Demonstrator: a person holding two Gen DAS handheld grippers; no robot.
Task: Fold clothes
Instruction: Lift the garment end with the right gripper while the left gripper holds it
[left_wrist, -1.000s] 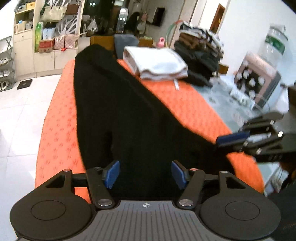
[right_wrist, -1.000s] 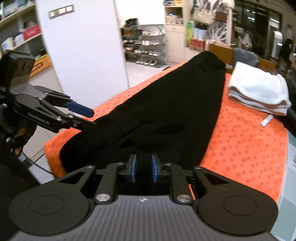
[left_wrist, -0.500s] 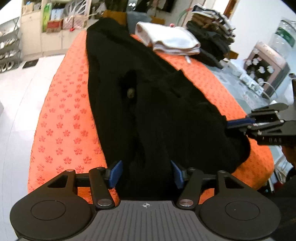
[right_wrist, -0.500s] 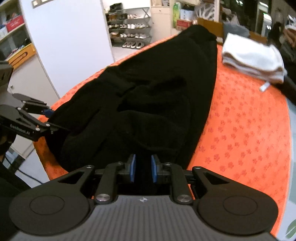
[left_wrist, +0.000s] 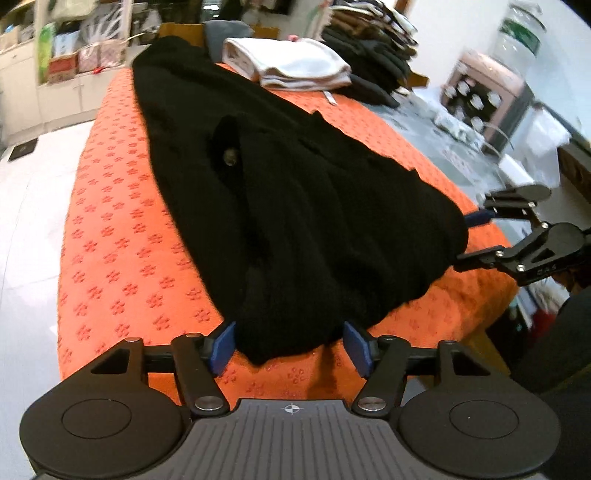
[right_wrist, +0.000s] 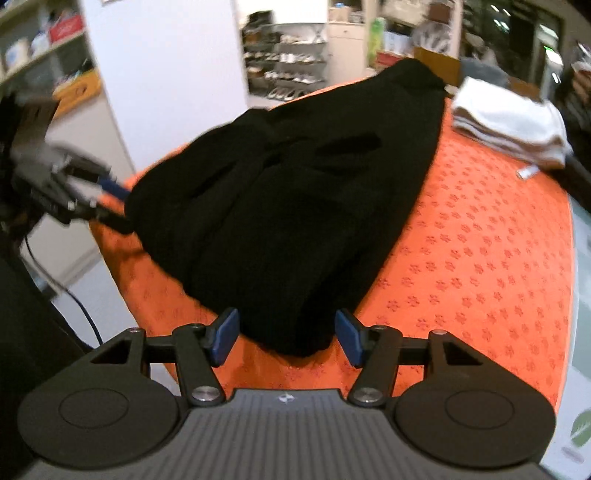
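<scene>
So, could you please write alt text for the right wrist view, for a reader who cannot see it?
The right gripper is open, its blue pads either side of the near edge of a black garment lying lengthwise on an orange patterned table cover. The left gripper reaches the garment's left edge, and folded white cloth sits at the far right.

Bright indoor light, heavy fisheye bending at edges, background perhaps motion-blurred.
</scene>
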